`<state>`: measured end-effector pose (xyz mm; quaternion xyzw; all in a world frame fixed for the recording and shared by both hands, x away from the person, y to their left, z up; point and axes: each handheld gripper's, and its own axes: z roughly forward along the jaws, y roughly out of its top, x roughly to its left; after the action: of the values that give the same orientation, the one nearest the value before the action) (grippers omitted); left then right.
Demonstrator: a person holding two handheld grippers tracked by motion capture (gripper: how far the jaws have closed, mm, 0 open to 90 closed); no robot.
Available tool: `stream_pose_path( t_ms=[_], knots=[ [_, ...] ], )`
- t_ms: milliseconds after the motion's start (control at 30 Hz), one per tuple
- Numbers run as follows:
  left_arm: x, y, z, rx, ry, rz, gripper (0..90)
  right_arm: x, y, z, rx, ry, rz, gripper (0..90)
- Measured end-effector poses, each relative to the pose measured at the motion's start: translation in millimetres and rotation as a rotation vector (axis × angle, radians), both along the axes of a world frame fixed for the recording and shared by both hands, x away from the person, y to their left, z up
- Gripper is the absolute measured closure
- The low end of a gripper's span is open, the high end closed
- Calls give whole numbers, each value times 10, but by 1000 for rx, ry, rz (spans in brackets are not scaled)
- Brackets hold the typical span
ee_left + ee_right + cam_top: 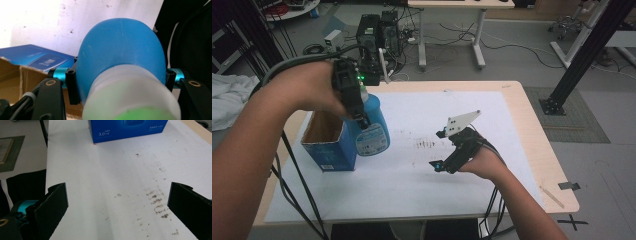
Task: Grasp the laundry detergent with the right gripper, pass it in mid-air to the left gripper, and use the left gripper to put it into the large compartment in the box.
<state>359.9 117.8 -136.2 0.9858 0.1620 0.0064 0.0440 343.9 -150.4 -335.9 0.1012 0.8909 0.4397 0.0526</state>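
At the left of the high view, the left tool (pixel 362 117) is clamped on a blue bottle (pixel 373 125) and holds it off the surface (pixel 532 145), just beside the open blue cardboard box (pixel 328 145) and against its right-hand wall. The bottle hangs upright below the hand, its label (pixel 371 140) facing the camera. In the left gripper view the same bottle (pixel 120 52) sits between the two black jaws, which press on its shoulder from both sides; its pale translucent cap (pixel 130 92) points toward the lens, with a green patch at its near end. The box (pixel 30 62) lies behind and to the left there, brown flaps open.

In the middle, a white paper sheet (pixel 422 185) covers most of the surface, marked by a small patch of dark smudges (pixel 424 145).

To the right, the right tool (pixel 438 150) rests low over the sheet, well apart from the bottle, with its jaws spread wide and nothing between them. The right gripper view shows the two black jaws far apart at either edge, the smudges (pixel 157 202) on the paper (pixel 105 182) near the right jaw, and the blue box (pixel 125 128) at the far end.
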Motion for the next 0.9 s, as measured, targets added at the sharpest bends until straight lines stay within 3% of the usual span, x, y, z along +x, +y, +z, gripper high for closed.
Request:
stream_pose_path(
  t_ms=[200, 400, 433, 500, 867, 900],
  knots=[
    [86, 222, 128, -30, 0, 87, 379, 21, -22, 4, -20, 7, -7, 23],
    [156, 416, 236, -41, -5, 141, 379, 34, -30, -11, -48, 4, -8, 23],
    [184, 544, 289, -42, -24, 186, 379, 38, -36, -23, -55, 6, -12, 23],
    [214, 648, 319, -38, -29, 214, 379, 36, -40, -40, -69, 16, -15, 23],
    [386, 1087, 300, -35, -39, 431, 379, 42, 10, -71, -96, 22, -20, 23],
    [386, 1087, 300, -35, -39, 431, 379, 42, 10, -71, -96, 22, -20, 23]
  ],
)
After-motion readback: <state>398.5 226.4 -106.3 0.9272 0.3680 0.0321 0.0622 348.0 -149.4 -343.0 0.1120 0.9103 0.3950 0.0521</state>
